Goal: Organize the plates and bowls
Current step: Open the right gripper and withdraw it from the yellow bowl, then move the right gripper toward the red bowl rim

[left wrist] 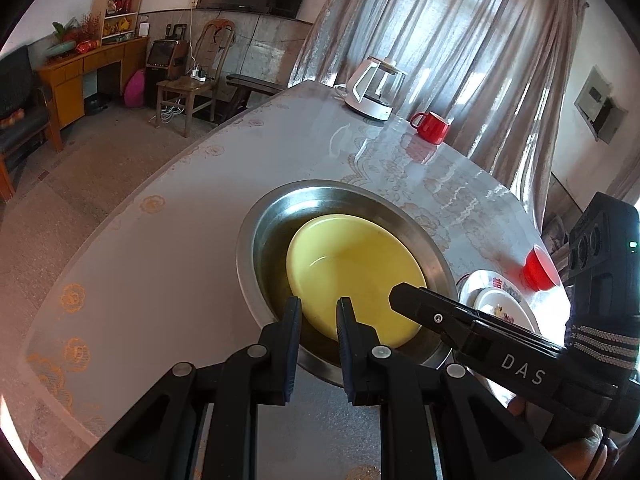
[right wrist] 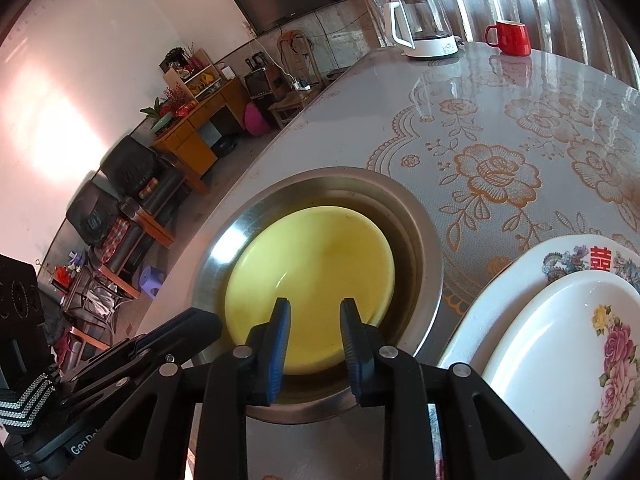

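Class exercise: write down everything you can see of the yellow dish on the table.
The round yellow dish is shallow and glossy, plastic or ceramic by its look, with a smooth raised rim and a faintly stained, empty inside. It lies upright inside the larger round steel basin, off-centre toward the near side, on the patterned table. Both sets of jaws stand over its near edge; whether they touch it is unclear.

Right claw (left wrist: 404, 296): we read "DAS" in white on its body.
Left claw (right wrist: 200, 322): "GenDe…", cut off.
Large plate (right wrist: 560, 258): red "囍".
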